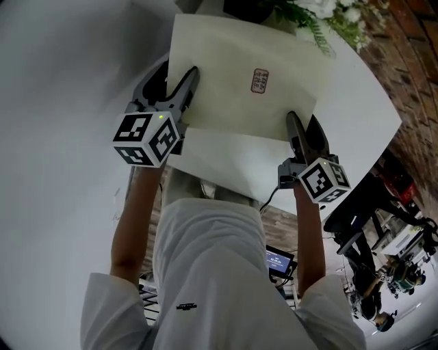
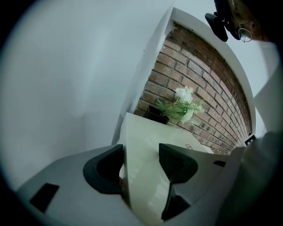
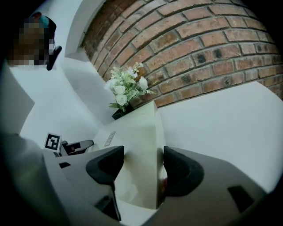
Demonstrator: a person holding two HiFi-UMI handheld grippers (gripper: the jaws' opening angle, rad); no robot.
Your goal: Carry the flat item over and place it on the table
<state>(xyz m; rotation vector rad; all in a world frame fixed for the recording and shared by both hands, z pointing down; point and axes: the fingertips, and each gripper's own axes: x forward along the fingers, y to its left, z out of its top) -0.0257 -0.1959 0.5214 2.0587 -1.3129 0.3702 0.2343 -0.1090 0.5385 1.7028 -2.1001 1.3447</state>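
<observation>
Here we are in the carrying step, close to the set-down. We hold the flat item (image 1: 239,75), a pale cream board with a small red stamp (image 1: 260,81) on its face, by its near edge. The left gripper (image 2: 140,159) is clamped across the board's thickness at the near left corner, its jaws standing fairly wide because the board is thick. The right gripper (image 3: 143,163) is closed on the near right corner in the same way. The board lies roughly level over the white surface (image 1: 363,109), its far edge reaching toward the potted flowers (image 1: 321,17) by the brick wall. We cannot tell whether its underside already touches the surface or hangs just above it.

Next, we judge, both grippers should lower together so the board stays level and settles flat. It should stop short of the flowers. Only once it rests fully should we open both grippers and draw them back toward us. Letting go on one side first could tip or skew it.
</observation>
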